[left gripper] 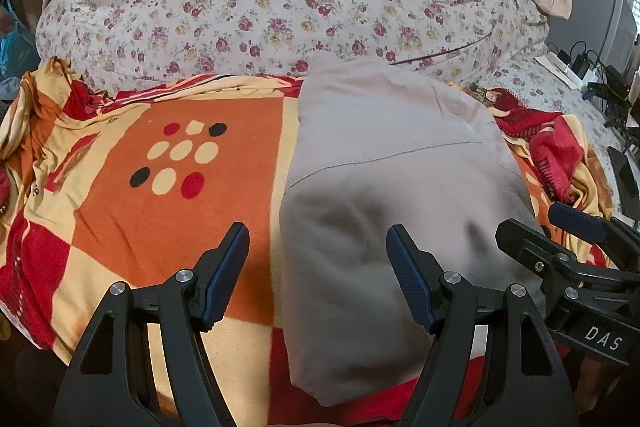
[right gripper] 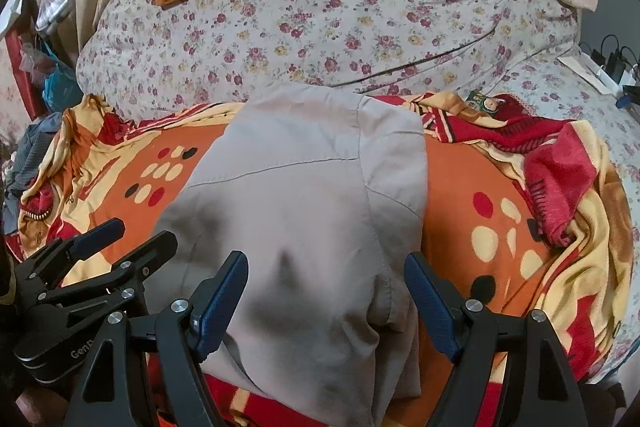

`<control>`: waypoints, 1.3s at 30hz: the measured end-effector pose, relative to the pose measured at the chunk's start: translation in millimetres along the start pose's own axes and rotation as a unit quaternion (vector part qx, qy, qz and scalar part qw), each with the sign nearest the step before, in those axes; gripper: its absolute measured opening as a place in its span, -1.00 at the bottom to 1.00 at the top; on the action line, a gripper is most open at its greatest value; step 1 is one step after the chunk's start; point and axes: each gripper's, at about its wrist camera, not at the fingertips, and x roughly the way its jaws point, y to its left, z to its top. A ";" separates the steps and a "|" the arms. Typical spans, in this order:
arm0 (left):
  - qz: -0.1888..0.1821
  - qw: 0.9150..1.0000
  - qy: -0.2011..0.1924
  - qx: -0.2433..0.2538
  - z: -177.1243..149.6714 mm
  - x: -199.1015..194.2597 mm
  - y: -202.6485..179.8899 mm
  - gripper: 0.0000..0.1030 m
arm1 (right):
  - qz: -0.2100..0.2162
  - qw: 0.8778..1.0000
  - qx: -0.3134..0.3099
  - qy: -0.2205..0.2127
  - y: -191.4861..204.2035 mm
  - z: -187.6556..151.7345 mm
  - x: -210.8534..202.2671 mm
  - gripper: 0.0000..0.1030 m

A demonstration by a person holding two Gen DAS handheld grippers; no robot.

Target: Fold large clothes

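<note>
Since the beige garment [right gripper: 304, 211] already lies as a narrow folded strip on the orange-and-red patterned blanket [left gripper: 168, 211] over the bed, lengthwise folding looks done and a crosswise fold remains, with left tongs [left gripper: 318, 275] and right tongs [right gripper: 326, 303] both spread wide, holding nothing.

My left gripper [left gripper: 318, 247] hangs with its jaws spread wide, holding nothing; its right finger is over the grey garment [left gripper: 400, 195], its left finger over the orange, red and yellow blanket [left gripper: 160, 211]; the garment lies folded on that blanket; my right gripper [left gripper: 560, 227] shows at the right edge, above the garment's side; a flowered quilt [left gripper: 260, 11] rises behind.
</note>
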 end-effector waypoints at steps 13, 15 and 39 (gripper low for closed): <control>0.003 1.000 0.004 0.000 -1.3 5.9 2.3 0.39 | 0.002 1.000 -0.001 0.008 3.1 -0.5 5.6 0.52; 0.003 1.000 0.005 0.000 -1.6 6.4 2.8 0.39 | 0.002 1.000 -0.002 0.009 3.5 0.1 6.7 0.52; 0.007 1.000 0.009 0.001 -2.8 9.7 3.0 0.39 | 0.001 1.000 -0.001 0.018 4.4 -0.7 14.2 0.52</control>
